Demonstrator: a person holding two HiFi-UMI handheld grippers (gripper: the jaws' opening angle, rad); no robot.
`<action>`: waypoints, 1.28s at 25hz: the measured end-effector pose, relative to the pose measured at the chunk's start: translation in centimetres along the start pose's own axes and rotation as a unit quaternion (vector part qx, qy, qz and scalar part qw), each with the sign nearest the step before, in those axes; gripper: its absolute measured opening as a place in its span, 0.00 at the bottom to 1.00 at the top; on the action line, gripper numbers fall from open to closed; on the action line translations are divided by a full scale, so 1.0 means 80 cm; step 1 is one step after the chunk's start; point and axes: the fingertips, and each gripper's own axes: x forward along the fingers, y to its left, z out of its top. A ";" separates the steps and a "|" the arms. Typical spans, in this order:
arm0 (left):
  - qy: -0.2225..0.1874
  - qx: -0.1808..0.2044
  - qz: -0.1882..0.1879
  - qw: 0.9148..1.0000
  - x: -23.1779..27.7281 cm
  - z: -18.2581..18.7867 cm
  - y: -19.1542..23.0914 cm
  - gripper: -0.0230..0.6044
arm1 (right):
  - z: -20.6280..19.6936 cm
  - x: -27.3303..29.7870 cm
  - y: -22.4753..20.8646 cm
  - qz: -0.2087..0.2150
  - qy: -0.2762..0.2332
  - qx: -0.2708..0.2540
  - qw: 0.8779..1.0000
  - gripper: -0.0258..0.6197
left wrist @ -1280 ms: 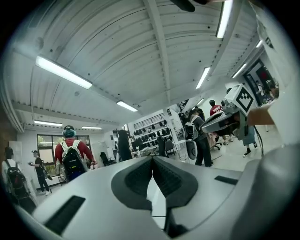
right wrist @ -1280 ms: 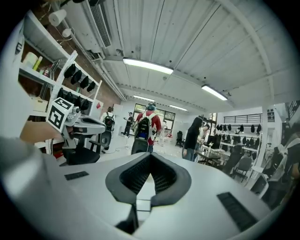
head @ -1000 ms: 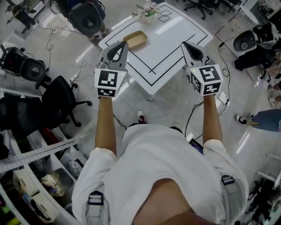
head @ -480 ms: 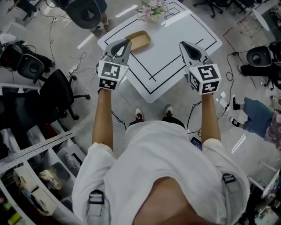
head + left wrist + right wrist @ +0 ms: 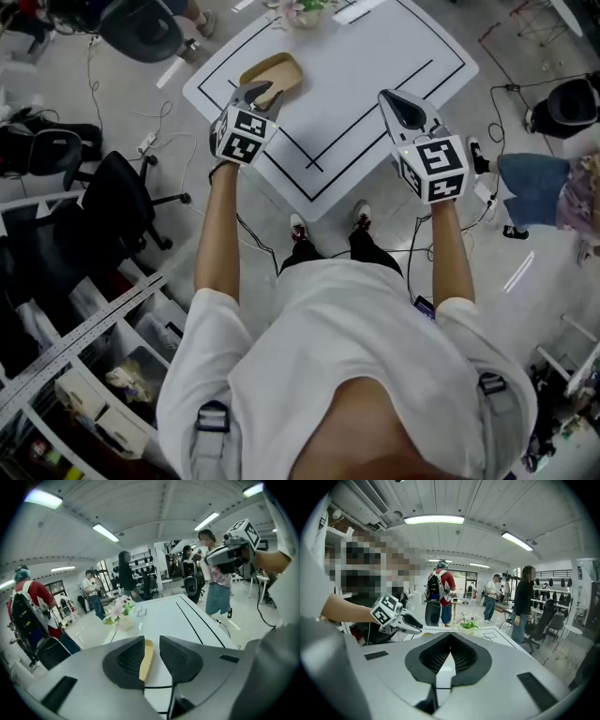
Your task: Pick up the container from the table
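The container (image 5: 273, 73) is a shallow tan oval tray near the left corner of the white table (image 5: 375, 56). My left gripper (image 5: 261, 91) hovers at the tray's near edge. In the left gripper view its jaws stand a little apart, open, and the container (image 5: 146, 660) shows edge-on through the gap with nothing gripped. My right gripper (image 5: 392, 97) hangs over the table's right part, well away from the tray. Its jaws meet at the tips, shut and empty, in the right gripper view (image 5: 450, 635).
A vase of flowers (image 5: 302, 9) stands at the table's far edge beyond the tray. Black lines cross the tabletop. Black office chairs (image 5: 108, 211) and floor cables lie to the left, shelving at the lower left. A person's legs (image 5: 530, 187) are to the right.
The person has stepped up to the table. The left gripper moved forward to the container's near edge, and the right gripper came in over the tabletop.
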 end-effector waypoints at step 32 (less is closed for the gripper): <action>0.140 0.058 0.012 0.988 0.085 -0.070 0.003 0.07 | -0.020 -0.044 -0.027 -0.027 0.017 -0.012 0.999 0.06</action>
